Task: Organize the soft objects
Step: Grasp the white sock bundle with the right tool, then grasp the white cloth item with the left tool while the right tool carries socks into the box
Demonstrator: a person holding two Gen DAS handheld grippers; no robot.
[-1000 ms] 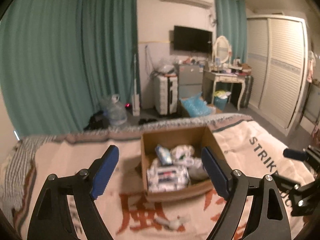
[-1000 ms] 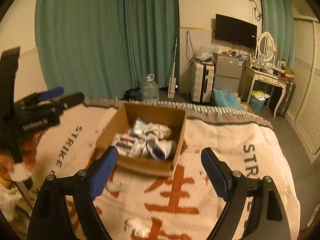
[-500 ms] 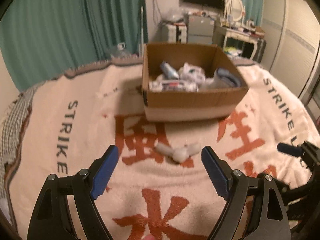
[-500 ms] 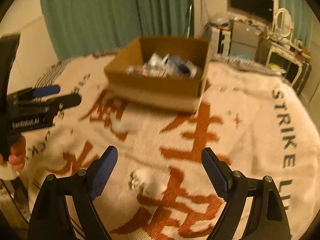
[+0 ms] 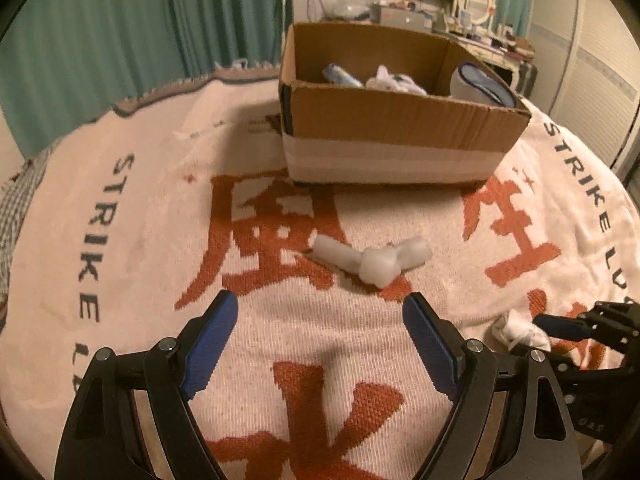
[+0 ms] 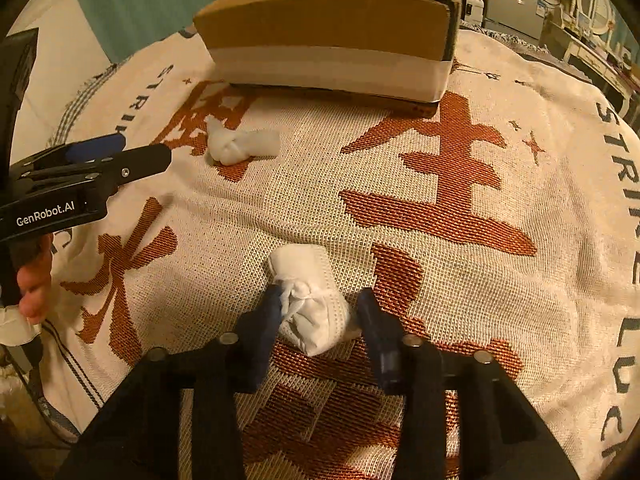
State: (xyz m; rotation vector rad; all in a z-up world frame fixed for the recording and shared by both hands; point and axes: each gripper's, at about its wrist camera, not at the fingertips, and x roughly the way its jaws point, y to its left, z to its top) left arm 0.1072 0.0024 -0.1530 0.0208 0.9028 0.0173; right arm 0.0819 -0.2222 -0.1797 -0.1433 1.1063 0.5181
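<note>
The left gripper [image 5: 320, 340] sat low in its frame with blue pads spread wide, while the right gripper [image 6: 316, 320] had its pads drawn close together at lower centre.

Cream woven blanket [image 5: 132, 216] with orange characters and dark "STRIKE" lettering covers the bed. On it: a cardboard box [image 5: 392, 136] with a white tape band, toward the far edge. Nearer, in front of the box, a knotted white sock bundle [image 5: 374, 258] lies on an orange character. A second rolled white sock [image 6: 308, 300] lies closer in, apart from the first.
</note>
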